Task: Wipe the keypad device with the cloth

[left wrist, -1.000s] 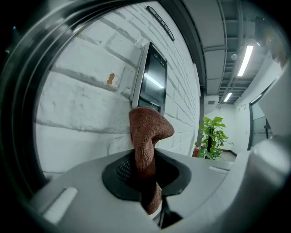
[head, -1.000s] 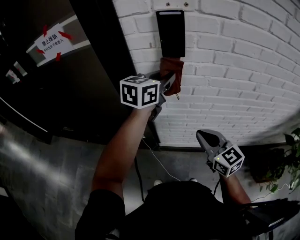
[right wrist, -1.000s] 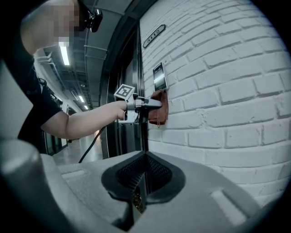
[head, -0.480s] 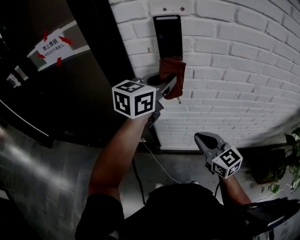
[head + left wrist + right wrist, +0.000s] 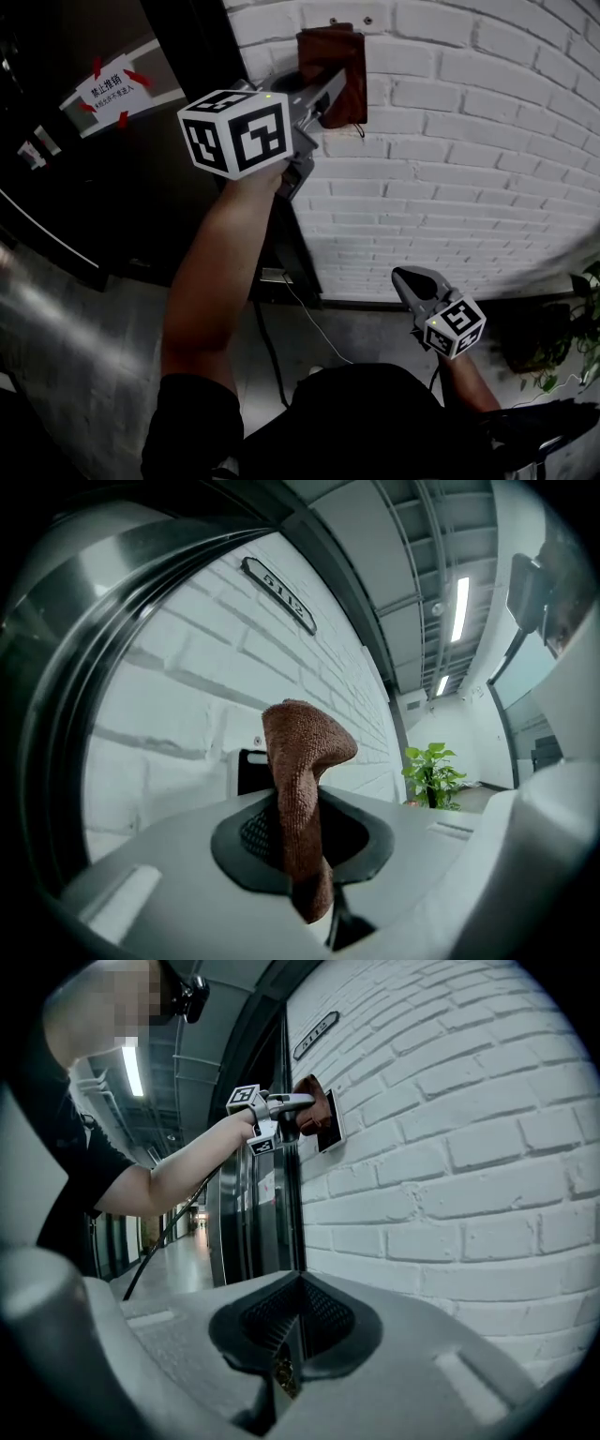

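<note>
While left gripper point(image 5: 323, 94), jaws clamped on brown cloth point(image 5: 330, 58), is holding it over wall keypad device point(image 5: 333, 1134): thin pinch risking cloth slipping out, hard pressing triggering keys. Right gripper point(image 5: 411, 283) hanging low, closed, empty.

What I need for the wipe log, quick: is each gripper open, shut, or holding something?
Left gripper: shut on the cloth.
Right gripper: shut, nothing in it.

High on the white brick wall point(image 5: 469, 169), right of the dark metal door point(image 5: 141, 197), the brown terry cloth point(image 5: 333, 54) in the left gripper point(image 5: 328, 91) lies before the black flat keypad device point(image 5: 249, 772), with the right gripper point(image 5: 409, 279) well below, rightward.
</note>
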Motion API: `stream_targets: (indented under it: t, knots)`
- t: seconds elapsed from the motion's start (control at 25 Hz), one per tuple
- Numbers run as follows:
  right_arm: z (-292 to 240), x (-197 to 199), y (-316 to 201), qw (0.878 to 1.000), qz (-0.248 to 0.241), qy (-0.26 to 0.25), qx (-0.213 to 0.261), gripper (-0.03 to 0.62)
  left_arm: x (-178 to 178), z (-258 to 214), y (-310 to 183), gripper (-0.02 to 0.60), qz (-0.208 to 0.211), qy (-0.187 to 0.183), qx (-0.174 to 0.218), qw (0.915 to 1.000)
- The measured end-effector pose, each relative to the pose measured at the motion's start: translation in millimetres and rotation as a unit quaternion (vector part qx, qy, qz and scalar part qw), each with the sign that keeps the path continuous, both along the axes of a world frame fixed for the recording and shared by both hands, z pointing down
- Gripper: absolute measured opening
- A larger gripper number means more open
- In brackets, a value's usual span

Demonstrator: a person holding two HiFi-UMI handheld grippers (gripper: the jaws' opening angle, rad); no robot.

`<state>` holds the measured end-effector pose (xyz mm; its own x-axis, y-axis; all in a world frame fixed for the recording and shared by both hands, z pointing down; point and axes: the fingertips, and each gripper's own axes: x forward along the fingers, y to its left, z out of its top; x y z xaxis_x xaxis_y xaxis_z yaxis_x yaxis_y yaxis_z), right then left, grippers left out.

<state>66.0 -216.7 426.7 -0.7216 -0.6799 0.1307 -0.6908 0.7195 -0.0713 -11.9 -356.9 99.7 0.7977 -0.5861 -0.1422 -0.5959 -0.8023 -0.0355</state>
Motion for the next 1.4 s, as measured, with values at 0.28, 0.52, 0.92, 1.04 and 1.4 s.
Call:
stream_targets:
  t: [0.28, 0.52, 0.92, 1.04, 1.4]
  knots:
    - [4, -2, 0, 1.0, -0.003, 0.002, -0.004, -0.009, 7, -28, -16, 0.061, -0.003, 0.004, 0.015, 0.9999]
    - [3, 0, -7, 1.0, 0.0, 0.0, -0.003, -0.009, 7, -30, -16, 0.061, -0.005, -0.005, 0.031, 0.9995]
    - [8, -4, -7, 1.0, -0.006, 0.003, -0.01, -0.009, 11, 2, -17, 0.061, 0.0, -0.023, 0.008, 0.9997]
    - [9, -4, -5, 1.0, -0.007, 0.005, -0.011, -0.009, 9, 16, -17, 0.061, 0.0, -0.023, -0.003, 0.9997]
    - [12, -4, -1, 1.0, -0.004, 0.008, -0.017, -0.009, 12, 64, -17, 0.061, 0.004, -0.019, -0.037, 0.9991]
